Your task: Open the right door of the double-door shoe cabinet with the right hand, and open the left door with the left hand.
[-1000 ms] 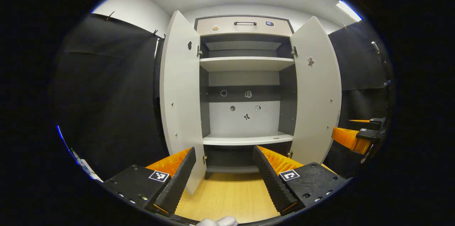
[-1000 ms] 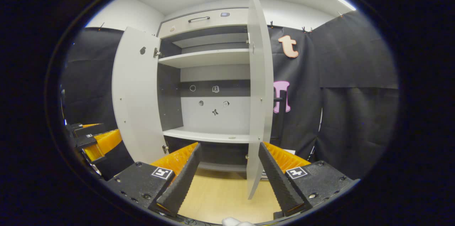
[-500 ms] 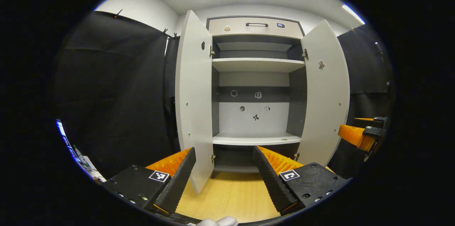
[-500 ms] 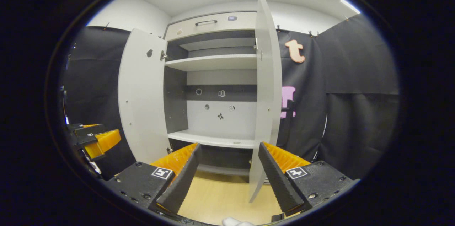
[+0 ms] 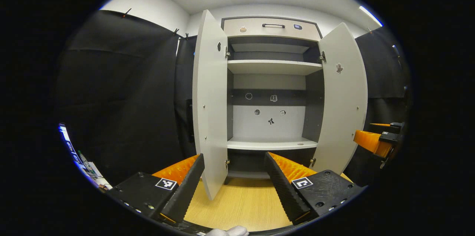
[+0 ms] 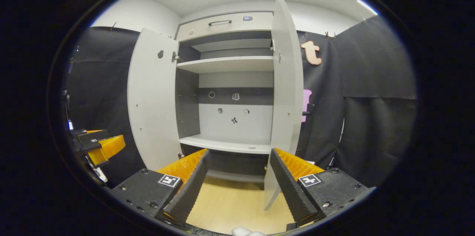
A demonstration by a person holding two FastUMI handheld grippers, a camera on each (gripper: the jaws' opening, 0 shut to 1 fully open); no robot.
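a black-draped booth with a pale wood floor [image 5: 241, 206] frames the shoe cabinet [image 5: 272, 28]. over the last second both grippers have drawn back from it. its left door [image 5: 209, 110] and right door [image 6: 285, 95] stand swung wide, so the task looks finished. the left gripper [image 5: 233, 180] and right gripper [image 6: 237, 176] gape, holding nothing.
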